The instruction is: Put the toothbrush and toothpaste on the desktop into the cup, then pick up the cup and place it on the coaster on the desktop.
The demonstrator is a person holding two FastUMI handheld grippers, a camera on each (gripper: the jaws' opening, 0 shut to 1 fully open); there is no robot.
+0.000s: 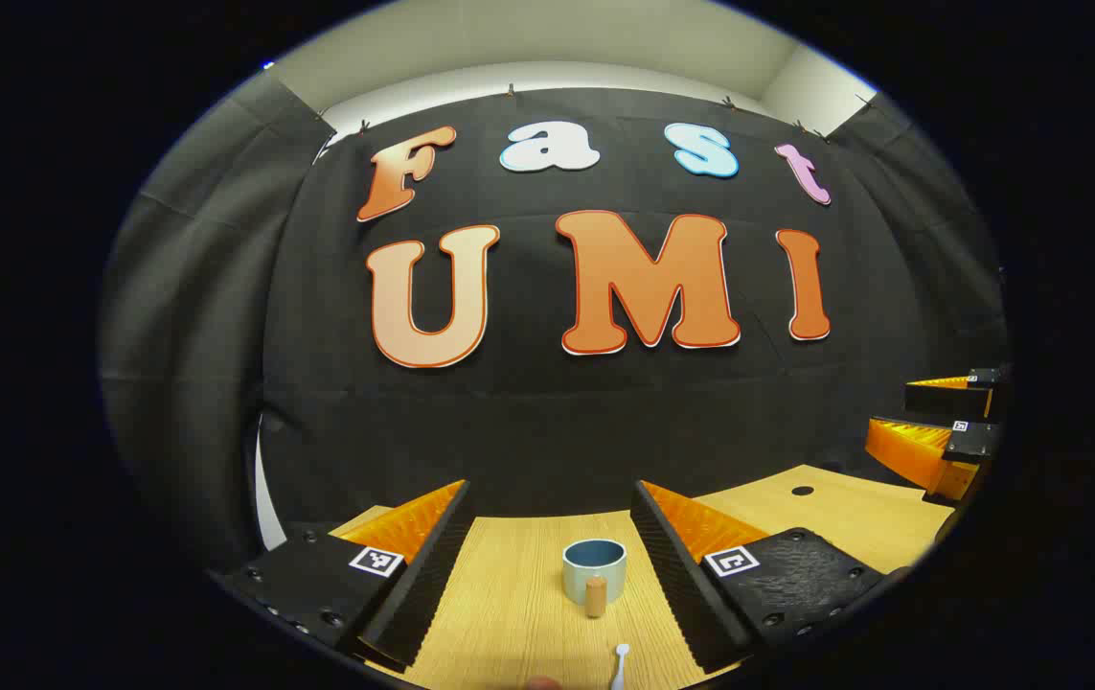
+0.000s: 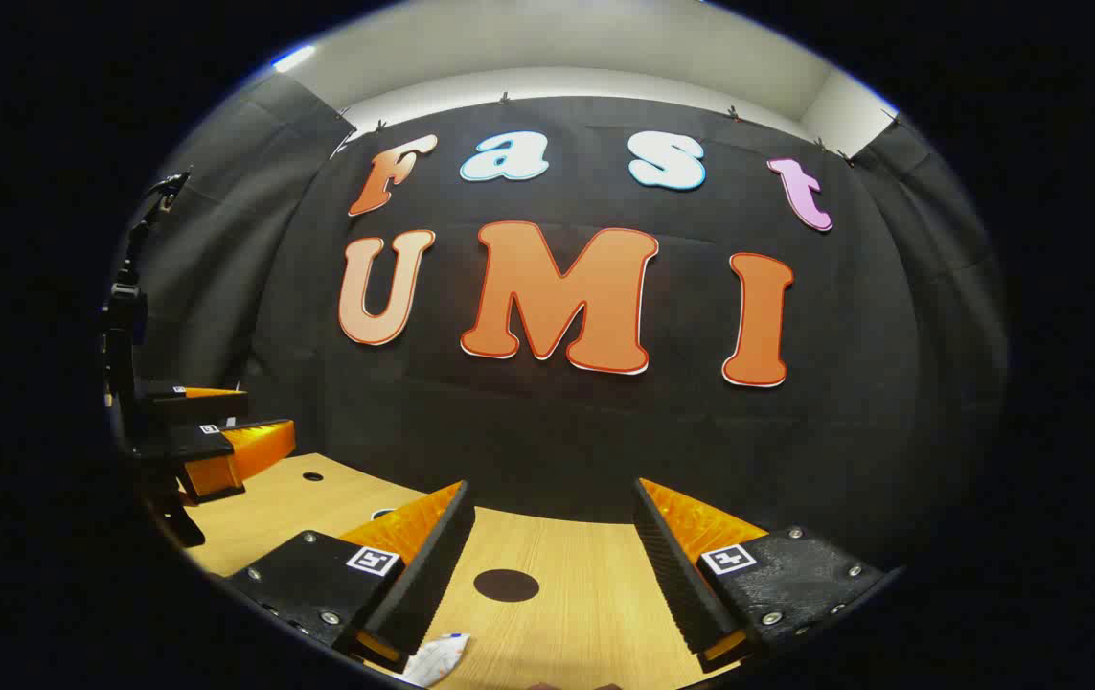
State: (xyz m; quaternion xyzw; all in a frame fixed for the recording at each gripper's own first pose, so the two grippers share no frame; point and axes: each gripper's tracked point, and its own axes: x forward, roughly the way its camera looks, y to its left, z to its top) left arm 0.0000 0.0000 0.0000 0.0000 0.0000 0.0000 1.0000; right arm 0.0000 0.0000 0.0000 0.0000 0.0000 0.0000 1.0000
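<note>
Resting on the wooden desktop [image 1: 509, 613], 1 cup [image 1: 594, 567] is seen in the left gripper view, upright, with a wooden handle facing the camera. It stands between the 2 spread fingers of the left gripper [image 1: 552, 585], untouched by either; the fingers are released and nothing is held. Nearer the desktop's front edge, 1 toothbrush [image 1: 620, 663] is seen, only its white end visible, apart from the cup. Toward the desktop's right edge in that view, the right gripper [image 1: 940, 426] is seen raised above the surface, with 1 small dark hole [image 1: 802, 491] in the desktop below it.

From the right gripper view, 1 dark round coaster [image 2: 506, 585] is seen lying flat on the desktop between that gripper's 2 fingers, which are likewise parted and empty. At the front edge, beside the left finger [image 2: 422, 575], 1 crumpled white toothpaste tube [image 2: 436, 659] is partly visible, touched by neither finger so far as can be told. The cup stands apart from the coaster, and both toothbrush and toothpaste tube lie outside the cup. 2 square markers are counted on each gripper.
</note>
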